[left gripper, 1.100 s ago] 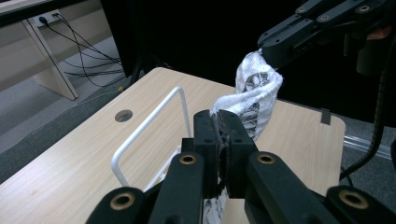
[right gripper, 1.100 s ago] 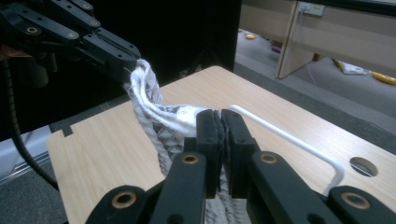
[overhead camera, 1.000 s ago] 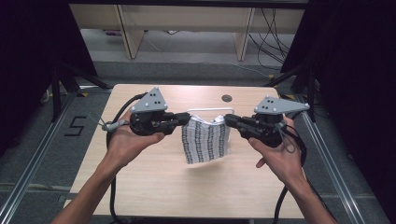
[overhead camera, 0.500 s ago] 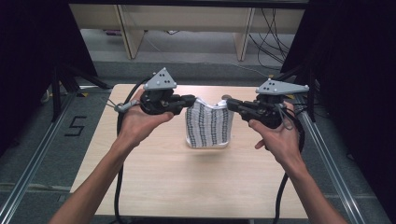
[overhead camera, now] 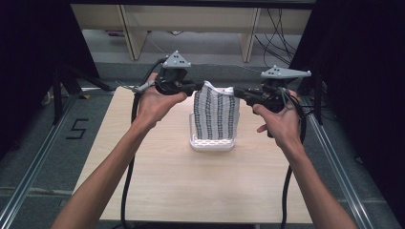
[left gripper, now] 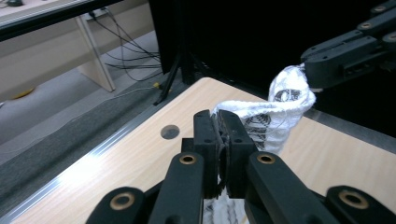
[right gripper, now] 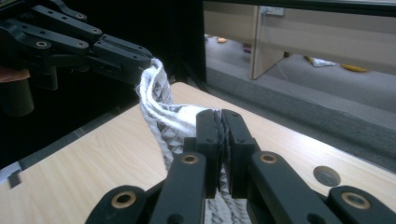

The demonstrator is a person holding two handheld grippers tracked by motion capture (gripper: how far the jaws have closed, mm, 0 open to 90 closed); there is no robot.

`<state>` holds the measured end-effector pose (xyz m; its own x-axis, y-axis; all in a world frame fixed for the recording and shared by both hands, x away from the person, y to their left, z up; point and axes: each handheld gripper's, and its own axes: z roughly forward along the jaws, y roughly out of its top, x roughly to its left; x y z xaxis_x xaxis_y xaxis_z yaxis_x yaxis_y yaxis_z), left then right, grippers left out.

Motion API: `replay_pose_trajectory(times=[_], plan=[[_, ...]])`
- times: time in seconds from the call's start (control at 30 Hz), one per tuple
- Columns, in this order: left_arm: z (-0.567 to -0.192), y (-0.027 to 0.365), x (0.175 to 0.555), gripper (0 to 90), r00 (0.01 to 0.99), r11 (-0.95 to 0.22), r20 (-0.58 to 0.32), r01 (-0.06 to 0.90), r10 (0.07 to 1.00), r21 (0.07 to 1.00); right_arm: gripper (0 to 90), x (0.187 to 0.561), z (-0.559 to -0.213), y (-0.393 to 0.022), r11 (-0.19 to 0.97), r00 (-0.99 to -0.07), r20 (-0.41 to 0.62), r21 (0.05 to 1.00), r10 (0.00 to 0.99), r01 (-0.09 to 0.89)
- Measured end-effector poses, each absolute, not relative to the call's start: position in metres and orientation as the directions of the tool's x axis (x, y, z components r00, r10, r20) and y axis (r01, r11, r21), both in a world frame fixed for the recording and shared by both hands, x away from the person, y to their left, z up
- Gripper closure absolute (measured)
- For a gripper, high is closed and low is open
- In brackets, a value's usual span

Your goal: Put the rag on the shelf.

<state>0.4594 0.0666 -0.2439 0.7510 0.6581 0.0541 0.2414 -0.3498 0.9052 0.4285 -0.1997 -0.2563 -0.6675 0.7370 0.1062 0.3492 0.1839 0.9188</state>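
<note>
Now you have the patterned cloth (overhead camera: 216, 113) up off the table (overhead camera: 200, 186) and farther toward the far edge than a second ago, when it hung lower and nearer you, slanted between the grippers; it now hangs straight, top edge stretched level, bottom hem dropping into the white perforated basket (overhead camera: 212, 143) at mid-table. Left gripper (overhead camera: 197, 87) has its jaws clamped tight on the cloth's left top corner, and right gripper (overhead camera: 239, 92) is pinched the same way on the right top corner; both gripper views confirm fabric bunched between closed pads (left gripper: 223, 140) (right gripper: 219, 140). My read: you've lined the cloth up over the basket, so the step in hand looks like lowering or folding it in. Whether the hem is inside the rim or just in front of it, I can't tell from above. Around it: a round hole (left gripper: 170, 131) in the tabletop near the far edge, well clear of the cloth; cables (overhead camera: 128, 171) trail from both grippers toward you; desk legs (overhead camera: 128, 28) and loose wires on the floor beyond. Nothing blocks the drop; only risk I see is the basket's rim catching the hem or the light basket sliding.
</note>
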Motion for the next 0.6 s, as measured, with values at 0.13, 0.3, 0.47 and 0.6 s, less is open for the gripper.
replay_pose_trajectory(times=[0.13,0.3,0.47,0.6], plan=[[-0.245,0.064,0.472,86.4,0.739,-0.348,0.055,0.248,0.671,0.904,87.1,0.440,-0.256,-0.198,0.181,-0.651,0.104,0.917,0.752,0.356],[-0.253,0.061,0.494,86.4,0.717,-0.313,0.025,0.273,0.697,0.910,86.9,0.464,-0.260,-0.195,0.184,-0.627,0.103,0.908,0.773,0.376],[-0.266,0.058,0.514,86.2,0.694,-0.294,0.001,0.304,0.720,0.906,86.7,0.489,-0.271,-0.189,0.185,-0.590,0.130,0.877,0.797,0.444],[-0.279,0.056,0.530,86.1,0.684,-0.282,-0.033,0.344,0.729,0.895,86.4,0.504,-0.282,-0.188,0.172,-0.575,0.160,0.861,0.802,0.479]])
